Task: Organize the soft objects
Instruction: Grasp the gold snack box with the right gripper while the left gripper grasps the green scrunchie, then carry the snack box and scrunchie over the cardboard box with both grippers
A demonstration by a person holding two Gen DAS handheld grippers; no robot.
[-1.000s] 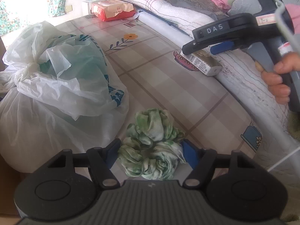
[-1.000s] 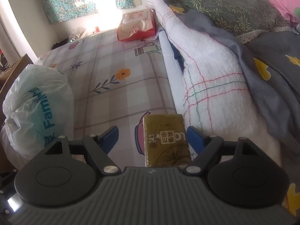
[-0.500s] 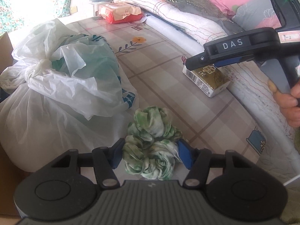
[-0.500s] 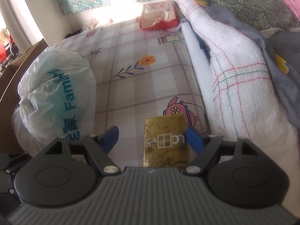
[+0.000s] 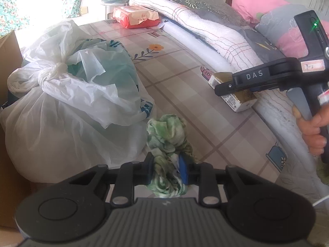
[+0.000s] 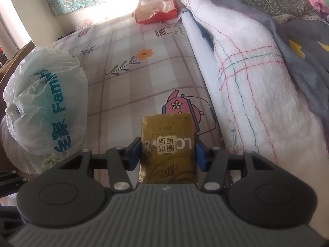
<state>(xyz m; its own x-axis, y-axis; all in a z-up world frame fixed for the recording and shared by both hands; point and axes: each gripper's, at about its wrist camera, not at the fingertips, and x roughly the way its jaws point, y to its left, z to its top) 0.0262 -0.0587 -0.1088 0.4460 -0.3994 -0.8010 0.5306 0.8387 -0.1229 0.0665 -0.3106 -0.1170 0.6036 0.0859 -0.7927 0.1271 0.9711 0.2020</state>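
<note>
The left claw (image 5: 167, 169) is closing on a green-and-white scrunchie (image 5: 167, 144), which is bunched tight between its blue pads and spills out ahead of the tips onto the checked surface (image 5: 181, 94); just to the left of that claw, a knotted white plastic bag (image 5: 67, 103) slumps on the same surface. The right claw (image 6: 167, 154) is closing too, with a gold tissue pack (image 6: 167, 144) standing between its pads, both of which lie against the pack's sides; ahead of it is a pink teapot print, and to its right a rolled white quilt (image 6: 253, 78) runs along the surface edge. Only the left wrist view shows the right claw from outside, its black arm lettered DAS lying across the gold pack, with a hand (image 5: 312, 129) wrapped round the handle and a pink pillow (image 5: 263, 6) far beyond; only the right wrist view shows the pack's printed top and the blue lettering on the bag; both views catch a red-and-white packet (image 5: 136, 16) at the far end.
</note>
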